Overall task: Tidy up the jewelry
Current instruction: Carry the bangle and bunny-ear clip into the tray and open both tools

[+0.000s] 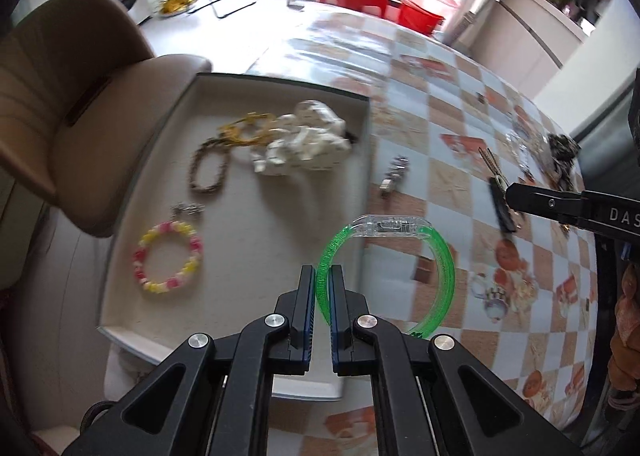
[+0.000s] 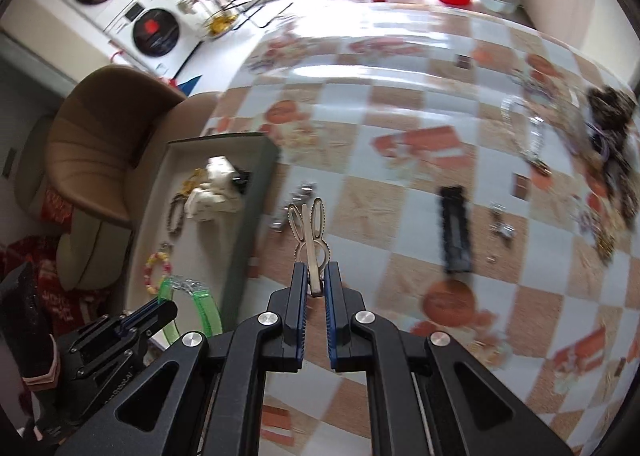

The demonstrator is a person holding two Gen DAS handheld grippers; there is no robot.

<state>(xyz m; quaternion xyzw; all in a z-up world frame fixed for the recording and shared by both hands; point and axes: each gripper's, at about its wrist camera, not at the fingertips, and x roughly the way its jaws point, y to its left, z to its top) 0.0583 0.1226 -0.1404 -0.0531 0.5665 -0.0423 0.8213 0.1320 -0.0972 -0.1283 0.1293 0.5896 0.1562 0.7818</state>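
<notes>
My left gripper is shut on a translucent green bangle with a clear clasp. It hangs above the near right corner of a shallow beige tray. The tray holds a pink-and-yellow bead bracelet, a brown braided bracelet, a gold chain and a white crumpled piece. My right gripper is shut on a pale metal hair clip with two ear-like loops, above the checked tablecloth to the right of the tray. The left gripper with the bangle shows at lower left.
Loose on the tablecloth lie a black rectangular clip, a silver piece, small silver bits, a clear chain and a dark pile. A brown chair stands at the table's left edge.
</notes>
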